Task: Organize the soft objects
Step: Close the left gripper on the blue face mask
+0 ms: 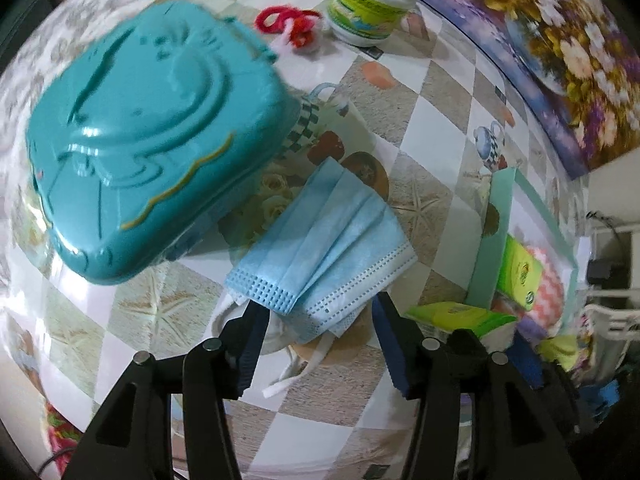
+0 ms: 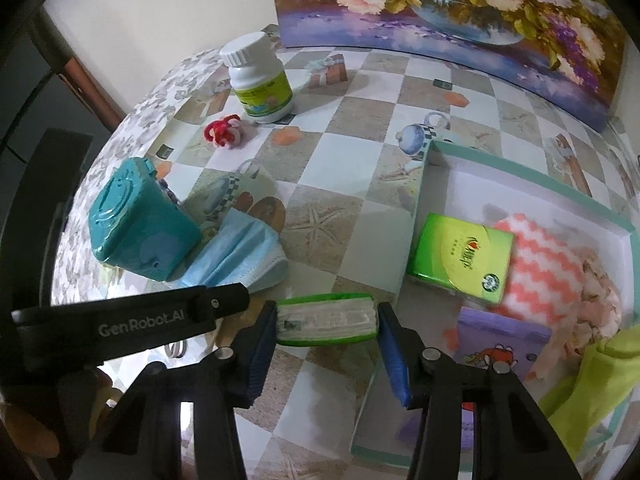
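A small stack of light-blue face masks (image 1: pixel 320 240) lies on the checked tablecloth against a teal plastic case (image 1: pixel 148 140). My left gripper (image 1: pixel 318 312) points down at the stack's near edge. That edge lies between the open jaws, and the pads do not press on it. In the right wrist view my right gripper (image 2: pixel 326 322) is shut on a green tissue pack (image 2: pixel 326 320), one blue pad on each end, just outside the left wall of a white tray with a teal rim (image 2: pixel 520 176). The masks (image 2: pixel 240 256) also show in that view, to the left.
The tray holds another green tissue pack (image 2: pixel 460 264), a pink zigzag cloth (image 2: pixel 540 272), a purple packet (image 2: pixel 500 340) and a lime cloth (image 2: pixel 600 380). A white bottle (image 2: pixel 260 80) and a red fuzzy loop (image 2: pixel 222 132) stand farther back. A flower painting (image 2: pixel 440 20) leans behind.
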`<state>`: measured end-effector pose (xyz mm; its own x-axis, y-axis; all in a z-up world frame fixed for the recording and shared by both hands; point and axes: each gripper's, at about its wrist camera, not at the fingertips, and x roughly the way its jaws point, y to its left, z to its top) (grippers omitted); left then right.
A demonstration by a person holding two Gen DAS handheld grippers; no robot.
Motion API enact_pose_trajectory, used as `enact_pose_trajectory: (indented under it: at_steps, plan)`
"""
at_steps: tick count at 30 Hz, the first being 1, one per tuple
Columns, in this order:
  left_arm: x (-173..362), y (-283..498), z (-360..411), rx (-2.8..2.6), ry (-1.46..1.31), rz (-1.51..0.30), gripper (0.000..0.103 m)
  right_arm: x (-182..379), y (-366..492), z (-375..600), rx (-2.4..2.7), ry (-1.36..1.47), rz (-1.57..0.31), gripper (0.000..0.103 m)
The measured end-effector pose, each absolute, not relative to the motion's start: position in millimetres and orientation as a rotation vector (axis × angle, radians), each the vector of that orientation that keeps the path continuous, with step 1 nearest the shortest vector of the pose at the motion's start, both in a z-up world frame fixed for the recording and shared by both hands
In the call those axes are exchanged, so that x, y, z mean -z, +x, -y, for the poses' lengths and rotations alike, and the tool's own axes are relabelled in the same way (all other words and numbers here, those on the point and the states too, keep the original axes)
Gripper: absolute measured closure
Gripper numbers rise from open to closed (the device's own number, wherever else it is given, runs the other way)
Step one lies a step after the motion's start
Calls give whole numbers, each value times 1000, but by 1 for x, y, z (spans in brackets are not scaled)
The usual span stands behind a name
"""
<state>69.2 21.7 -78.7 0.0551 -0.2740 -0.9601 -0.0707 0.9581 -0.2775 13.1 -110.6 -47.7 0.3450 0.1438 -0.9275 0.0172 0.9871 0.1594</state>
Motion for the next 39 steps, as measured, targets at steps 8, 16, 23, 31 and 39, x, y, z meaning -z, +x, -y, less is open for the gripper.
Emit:
enact_pose_trajectory:
  at_steps: [8, 16, 23, 31, 39]
  plan:
    - [71, 69, -4, 208, -211, -1477, 47, 29, 2, 123, -77, 227, -1204, 52]
    - [67, 73, -10, 225, -242, -1460, 47, 3, -7, 127, -75, 233, -1147, 52]
    - [65, 75, 16, 278, -122, -1432, 47, -12, -12, 146, -39, 286, -1099, 52]
    - [74, 81, 10, 262, -132, -1456, 48, -8, -11, 150, -26, 301, -1116, 52]
    - [80, 83, 7, 253, -135, -1448, 82, -5, -11, 149, -25, 298, -1127, 52]
